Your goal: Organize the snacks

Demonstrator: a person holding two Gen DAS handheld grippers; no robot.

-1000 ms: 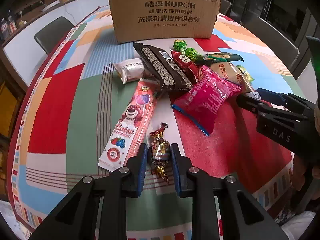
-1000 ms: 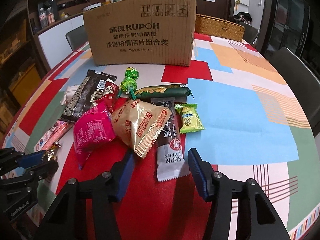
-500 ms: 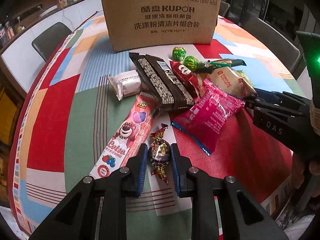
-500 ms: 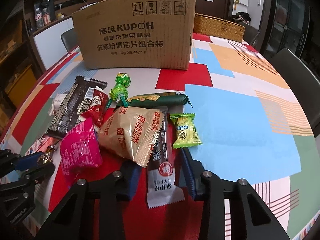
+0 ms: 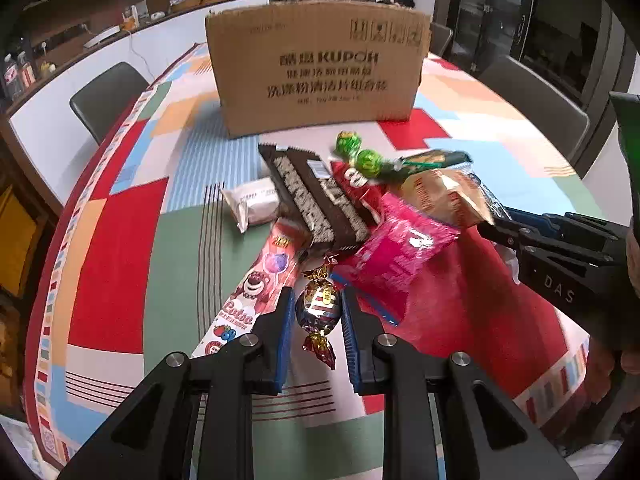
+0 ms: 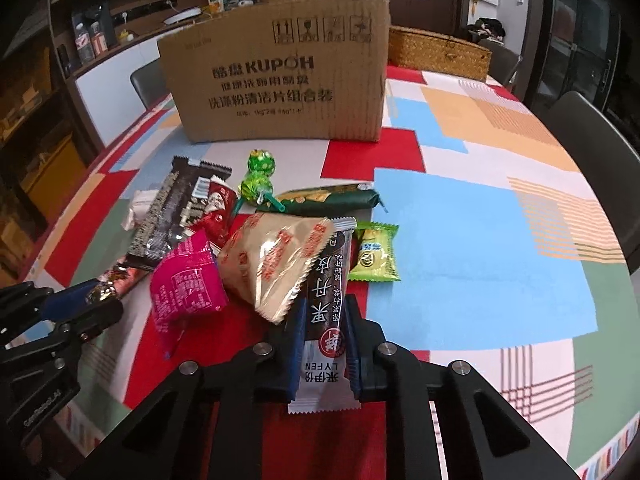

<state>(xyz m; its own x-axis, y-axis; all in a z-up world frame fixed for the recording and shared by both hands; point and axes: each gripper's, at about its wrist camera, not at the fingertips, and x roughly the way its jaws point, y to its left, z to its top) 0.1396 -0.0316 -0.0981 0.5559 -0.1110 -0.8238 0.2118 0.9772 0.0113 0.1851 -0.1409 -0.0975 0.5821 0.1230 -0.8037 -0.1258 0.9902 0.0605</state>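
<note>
A heap of wrapped snacks lies near the middle of a patchwork tablecloth, in front of an upright cardboard box (image 6: 276,76). At the near left, a foil-wrapped candy (image 5: 319,309) with twisted ends is pinched upright between blue pads. At the near right, a long dark brown bar (image 6: 326,308) with a white end is gripped across its middle. A tan biscuit pouch (image 6: 272,256) leans on it, beside a crumpled pink packet (image 6: 186,284). Further back lie two dark chocolate bars (image 5: 316,196), two green lollipops (image 6: 258,178), a dark green tube pack (image 6: 328,199), a small yellow-green sachet (image 6: 374,254), a white packet (image 5: 252,202), blurred, and a long pink strip (image 5: 256,292).
</note>
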